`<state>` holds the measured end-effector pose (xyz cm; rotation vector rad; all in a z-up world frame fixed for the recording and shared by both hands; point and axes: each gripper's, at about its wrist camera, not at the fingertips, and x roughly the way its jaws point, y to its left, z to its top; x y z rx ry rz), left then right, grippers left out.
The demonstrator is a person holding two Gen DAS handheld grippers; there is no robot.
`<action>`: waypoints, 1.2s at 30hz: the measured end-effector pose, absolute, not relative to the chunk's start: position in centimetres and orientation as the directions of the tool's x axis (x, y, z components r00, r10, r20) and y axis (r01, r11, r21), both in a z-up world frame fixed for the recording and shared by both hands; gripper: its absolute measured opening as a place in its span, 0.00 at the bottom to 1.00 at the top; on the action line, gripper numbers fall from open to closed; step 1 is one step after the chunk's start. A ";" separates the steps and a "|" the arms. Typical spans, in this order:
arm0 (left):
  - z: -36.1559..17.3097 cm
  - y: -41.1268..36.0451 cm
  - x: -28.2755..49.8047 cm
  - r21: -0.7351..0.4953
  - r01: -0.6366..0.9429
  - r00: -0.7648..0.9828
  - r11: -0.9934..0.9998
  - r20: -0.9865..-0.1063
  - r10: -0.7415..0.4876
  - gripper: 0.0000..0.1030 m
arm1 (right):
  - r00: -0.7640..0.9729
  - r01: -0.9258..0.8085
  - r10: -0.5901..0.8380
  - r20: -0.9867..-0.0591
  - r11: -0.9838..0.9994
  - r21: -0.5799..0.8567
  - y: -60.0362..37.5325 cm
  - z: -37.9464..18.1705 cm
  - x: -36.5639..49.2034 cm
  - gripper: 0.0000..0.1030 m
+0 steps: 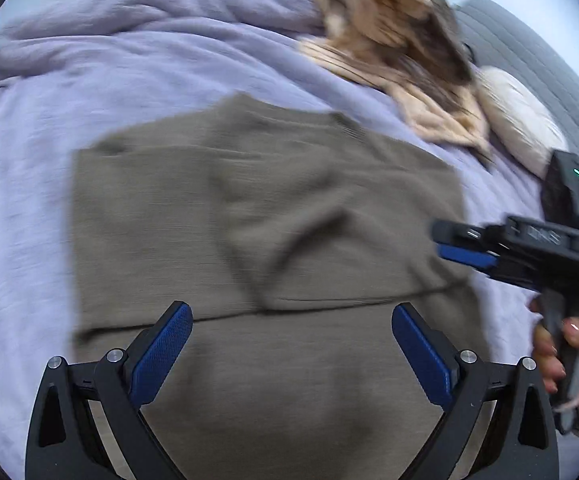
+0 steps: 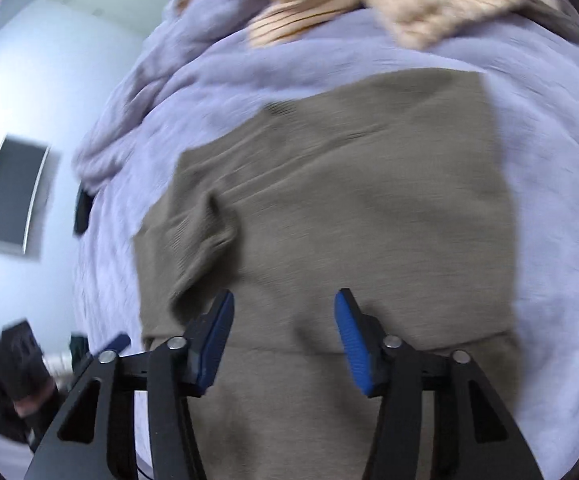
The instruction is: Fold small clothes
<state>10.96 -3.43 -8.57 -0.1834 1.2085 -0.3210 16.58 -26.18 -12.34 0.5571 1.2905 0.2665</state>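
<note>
- Left wrist view, left side of the frame: a lilac blanket [image 1: 29, 208] covers the bed and bunches into folds toward the upper left.
- Centre: an olive-brown knitted garment [image 1: 257, 208] lies spread on the blanket, partly folded, with one layer lapped over another and a hem line crossing just above the fingers.
- Lower centre: the left gripper [image 1: 291, 340] hangs over the garment with its jaws wide apart and nothing between the blue pads.
- Upper right: a heap of beige and brown clothes [image 1: 389, 40] sits beyond the garment (blurred, so single pieces cannot be told apart), with a pale pillow [image 1: 517, 120] beside it.
- Right edge: the right gripper [image 1: 459, 246] comes in from the side at the garment's right border, held by a hand [image 1: 569, 356].
- Right wrist view, far left: a dark screen [image 2: 11, 194] on a pale wall.
- Lower centre: the right gripper's jaws stand apart over the garment, gripping nothing.
</note>
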 end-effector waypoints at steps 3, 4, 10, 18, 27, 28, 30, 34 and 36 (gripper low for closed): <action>-10.2 -6.4 12.8 -0.380 0.157 0.285 0.912 -0.866 -0.410 0.98 | 0.269 0.211 0.486 -0.832 0.813 0.543 -29.8 -13.4 16.7 0.42; -10.7 -6.7 13.6 -0.398 0.134 0.281 0.907 -0.863 -0.420 0.98 | 0.253 0.232 0.476 -0.842 0.815 0.531 -30.5 -14.3 16.8 0.42; -11.6 -4.4 17.5 -0.329 -0.054 0.376 0.943 -0.881 -0.286 0.98 | 0.229 0.309 0.499 -0.836 0.777 0.549 -32.8 -17.4 16.4 0.26; -12.8 4.8 16.1 -0.118 -0.295 0.374 0.948 -0.927 0.001 0.98 | 0.203 0.247 0.473 -0.857 0.822 0.513 -31.5 -17.7 16.8 0.26; -10.8 6.4 13.2 -0.102 -0.272 0.380 0.957 -0.925 0.009 0.98 | 0.179 0.181 0.424 -0.888 0.873 0.454 -30.1 -17.0 17.2 0.34; -10.6 6.0 13.6 -0.107 -0.260 0.390 0.960 -0.921 0.003 0.98 | 0.178 0.179 0.420 -0.890 0.875 0.449 -29.9 -16.6 17.2 0.38; -10.7 5.3 14.6 -0.107 -0.241 0.399 0.965 -0.917 -0.001 0.98 | 0.182 0.172 0.410 -0.894 0.882 0.440 -29.5 -15.8 17.1 0.46; -13.5 3.6 16.7 -0.052 -0.229 0.291 0.972 -0.957 0.018 0.98 | 0.185 0.144 0.387 -0.903 0.899 0.414 -28.8 -14.8 16.5 0.53; -15.0 3.4 16.3 -0.024 -0.216 0.247 0.976 -0.968 0.031 0.98 | 0.171 0.152 0.383 -0.908 0.900 0.409 -28.9 -14.9 16.1 0.52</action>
